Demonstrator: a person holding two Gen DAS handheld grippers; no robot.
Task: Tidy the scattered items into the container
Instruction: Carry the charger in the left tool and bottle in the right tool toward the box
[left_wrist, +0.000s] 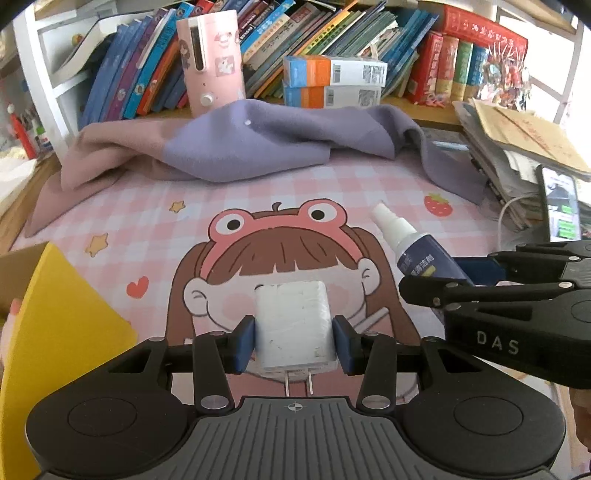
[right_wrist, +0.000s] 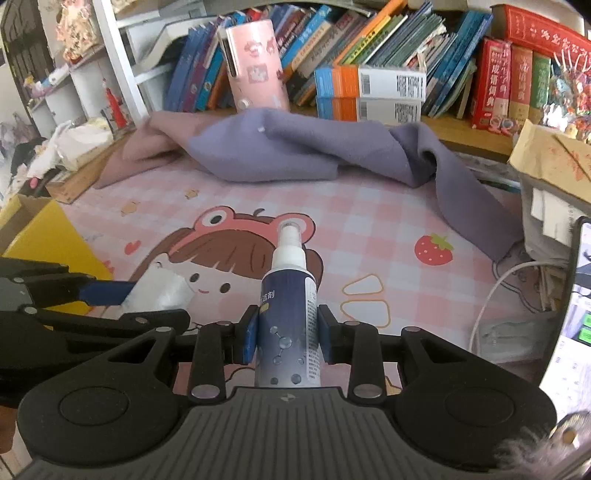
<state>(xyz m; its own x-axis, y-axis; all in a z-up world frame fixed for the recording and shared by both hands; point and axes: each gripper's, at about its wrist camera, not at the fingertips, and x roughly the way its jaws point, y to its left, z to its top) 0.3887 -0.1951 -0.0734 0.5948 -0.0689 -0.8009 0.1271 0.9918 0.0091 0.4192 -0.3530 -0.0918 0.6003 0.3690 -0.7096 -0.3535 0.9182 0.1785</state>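
Observation:
My left gripper (left_wrist: 294, 341) is shut on a white plug-in charger (left_wrist: 293, 325), its two metal prongs pointing back toward the camera, lifted over the pink cartoon desk mat (left_wrist: 147, 221). My right gripper (right_wrist: 287, 334) is shut on a dark blue spray bottle (right_wrist: 288, 317) with a white nozzle pointing away. In the left wrist view the spray bottle (left_wrist: 421, 251) and right gripper (left_wrist: 436, 280) sit at the right. In the right wrist view the charger (right_wrist: 159, 291) and the left gripper's blue pad show at the left. A yellow box (left_wrist: 55, 332) stands at the left edge.
A purple and mauve cloth (left_wrist: 240, 147) lies crumpled along the back of the mat. Behind it stand rows of books, a pink patterned case (left_wrist: 212, 62) and stacked blue-orange boxes (left_wrist: 332, 81). A paper pile, a phone (left_wrist: 561, 206) and a white cable crowd the right side.

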